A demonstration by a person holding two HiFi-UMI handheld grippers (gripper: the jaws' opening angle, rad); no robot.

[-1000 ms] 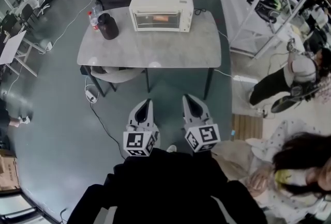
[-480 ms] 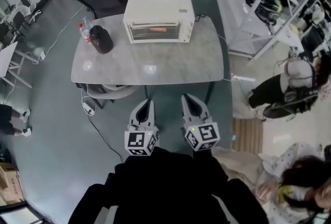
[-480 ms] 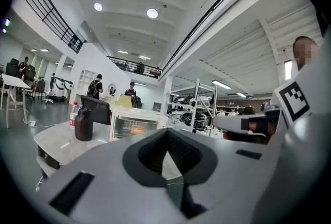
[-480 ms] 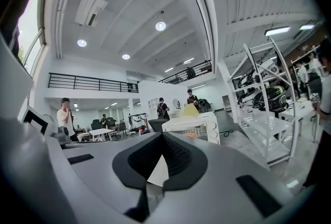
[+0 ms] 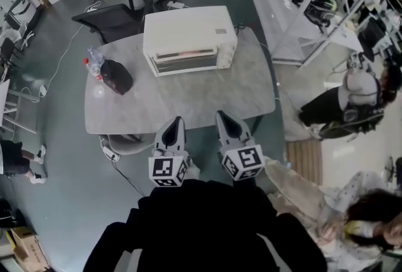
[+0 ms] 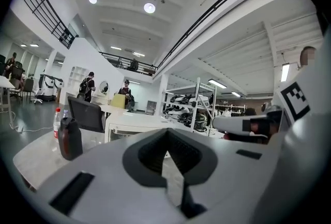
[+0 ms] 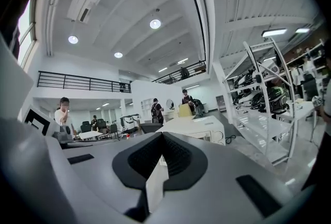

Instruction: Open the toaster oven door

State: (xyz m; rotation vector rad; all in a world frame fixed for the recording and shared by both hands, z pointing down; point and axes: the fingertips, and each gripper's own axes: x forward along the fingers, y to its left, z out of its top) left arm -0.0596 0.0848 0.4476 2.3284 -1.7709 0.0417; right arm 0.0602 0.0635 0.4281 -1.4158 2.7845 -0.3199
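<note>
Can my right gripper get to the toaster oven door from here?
Likely yes, with a forward reach: the right gripper sits at the near edge of the table, short of the toaster oven door, with only bare tabletop between.

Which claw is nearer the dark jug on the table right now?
Left. The left claw hovers at the table's near edge, diagonally off the dark jug; the right claw sits farther right, beside the left one.

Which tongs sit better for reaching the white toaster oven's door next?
Left, probably. The left tongs point at the closed door of the white toaster oven; the right tongs face its control-panel end. Both are shut and short of it.
</note>
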